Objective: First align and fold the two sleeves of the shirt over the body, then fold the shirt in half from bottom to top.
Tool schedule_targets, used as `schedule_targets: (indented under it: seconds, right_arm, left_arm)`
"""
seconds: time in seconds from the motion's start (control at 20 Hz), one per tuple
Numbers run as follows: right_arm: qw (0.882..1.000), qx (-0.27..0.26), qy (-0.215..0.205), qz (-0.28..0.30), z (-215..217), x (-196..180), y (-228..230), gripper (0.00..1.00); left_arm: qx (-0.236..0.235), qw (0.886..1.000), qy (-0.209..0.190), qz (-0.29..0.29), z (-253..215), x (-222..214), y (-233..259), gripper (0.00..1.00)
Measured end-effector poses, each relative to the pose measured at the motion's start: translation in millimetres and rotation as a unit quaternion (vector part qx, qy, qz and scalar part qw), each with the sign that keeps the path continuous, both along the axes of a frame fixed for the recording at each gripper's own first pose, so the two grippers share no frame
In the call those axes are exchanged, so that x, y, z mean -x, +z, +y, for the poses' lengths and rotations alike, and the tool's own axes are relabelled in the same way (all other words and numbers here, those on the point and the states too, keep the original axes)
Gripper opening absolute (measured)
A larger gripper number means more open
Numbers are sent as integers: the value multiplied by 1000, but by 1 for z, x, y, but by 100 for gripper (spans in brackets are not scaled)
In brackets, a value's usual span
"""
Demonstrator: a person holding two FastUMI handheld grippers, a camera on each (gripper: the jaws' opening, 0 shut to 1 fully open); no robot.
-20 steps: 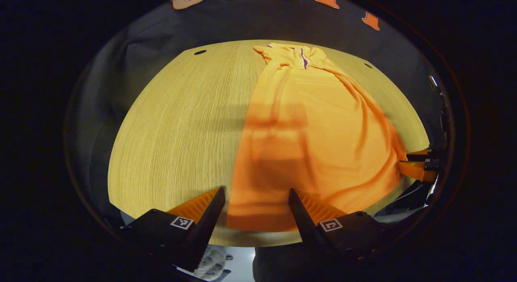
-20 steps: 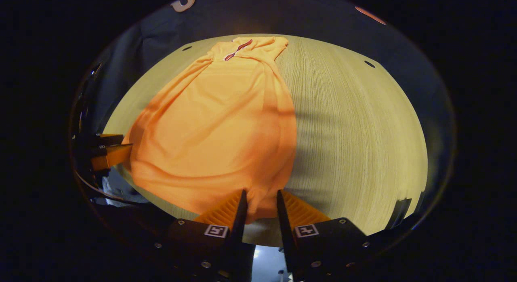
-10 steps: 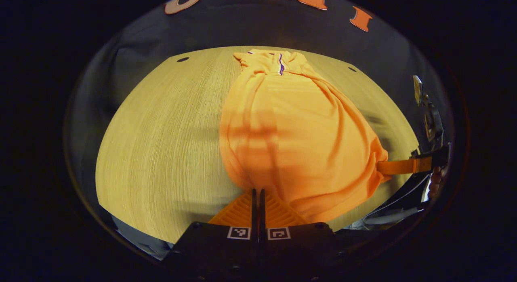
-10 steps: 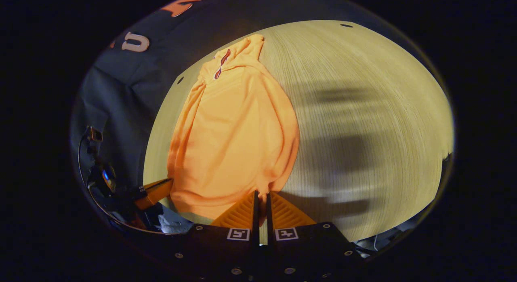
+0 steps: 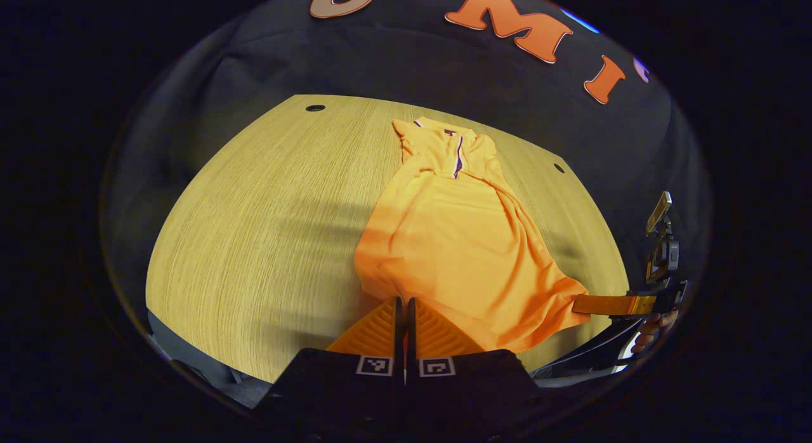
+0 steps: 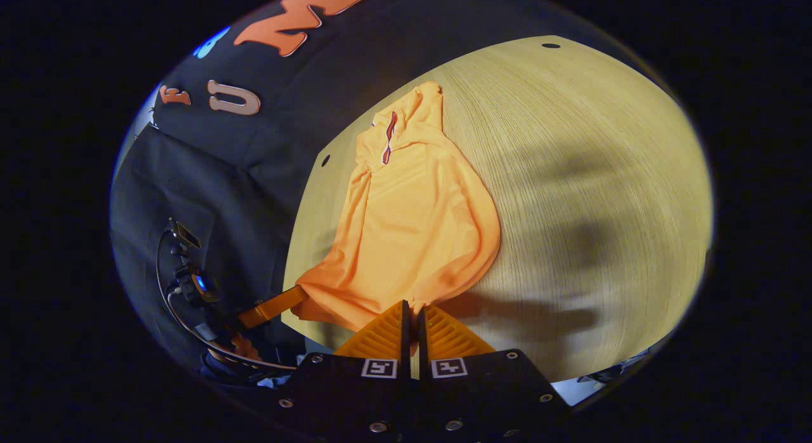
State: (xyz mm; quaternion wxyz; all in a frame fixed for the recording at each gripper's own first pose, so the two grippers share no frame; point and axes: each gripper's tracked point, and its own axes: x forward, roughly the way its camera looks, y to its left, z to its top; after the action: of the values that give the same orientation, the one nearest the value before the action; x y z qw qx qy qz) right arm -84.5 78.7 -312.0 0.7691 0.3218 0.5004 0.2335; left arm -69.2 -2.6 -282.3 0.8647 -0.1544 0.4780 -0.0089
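A second ago both pairs of fingers stood open at the hem. Now the left gripper (image 5: 401,301) and right gripper (image 6: 411,305) each clench a bottom corner of the orange shirt (image 5: 457,252), lifted off the desk (image 5: 266,227).

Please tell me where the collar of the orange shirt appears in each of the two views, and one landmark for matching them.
Left gripper view: collar upper centre, far end of shirt.
Right gripper view: collar upper centre-left, near the table's far edge.
Shared landmark: the dark placket stripe.
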Motion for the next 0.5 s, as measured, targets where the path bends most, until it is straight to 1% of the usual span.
schedule_targets:
  seconds: [0.1,0.2,0.25,0.5]
  right_arm:
    - [1000,-15,-10,-5,1,-9,13,5]
    - [999,-31,-19,-17,0,-21,30,4]
    - [999,-31,-24,-22,-3,-28,37,4]
    - [996,-32,-58,-53,-6,-97,71,4]
  left_arm:
    - [4,1000,-3,-12,1,-13,12,1]
    - [9,999,-16,-31,-1,-28,27,1]
    - [12,999,-23,-39,-3,-38,34,1]
    - [25,995,-45,-82,-4,-111,57,1]
